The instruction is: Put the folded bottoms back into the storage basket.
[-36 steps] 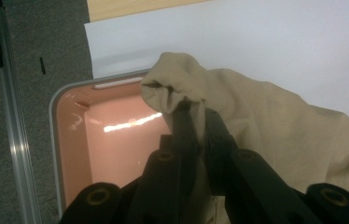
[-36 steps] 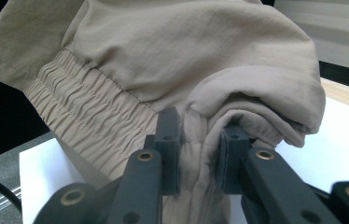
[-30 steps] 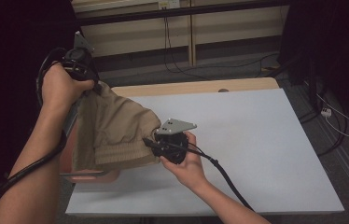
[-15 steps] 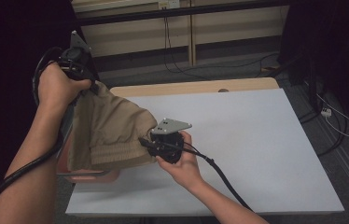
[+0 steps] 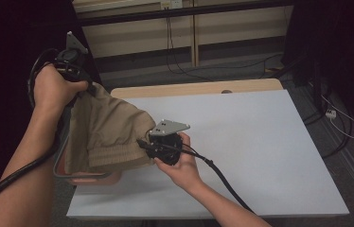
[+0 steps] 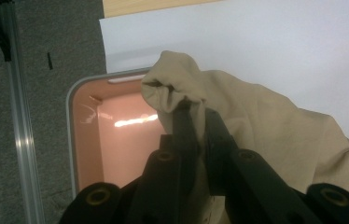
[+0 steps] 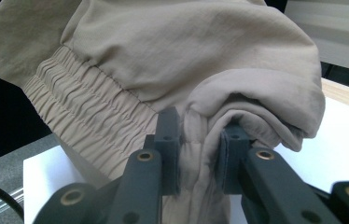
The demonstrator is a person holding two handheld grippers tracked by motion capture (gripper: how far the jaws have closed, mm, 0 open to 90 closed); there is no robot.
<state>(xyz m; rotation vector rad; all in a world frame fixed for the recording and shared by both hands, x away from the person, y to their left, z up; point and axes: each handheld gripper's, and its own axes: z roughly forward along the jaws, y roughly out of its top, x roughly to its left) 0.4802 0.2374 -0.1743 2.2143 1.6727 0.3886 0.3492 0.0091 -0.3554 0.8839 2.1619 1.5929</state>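
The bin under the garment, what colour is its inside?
Pink inside, with a grey rim; the bin shows best in the left gripper view.

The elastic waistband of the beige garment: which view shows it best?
The right gripper view: the elastic waistband runs close, gathers sharp. The high view shows it small, as a ribbed lower edge. The left gripper view shows plain fabric of the beige garment.

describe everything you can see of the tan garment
The tan garment is a thin, matte woven cloth, creased, with a gathered elastic band along one edge. It hangs bunched in the air over a pink bin at the table's left edge. The left gripper pinches a raised upper corner; the right gripper clamps a fold lower down between its fingers.
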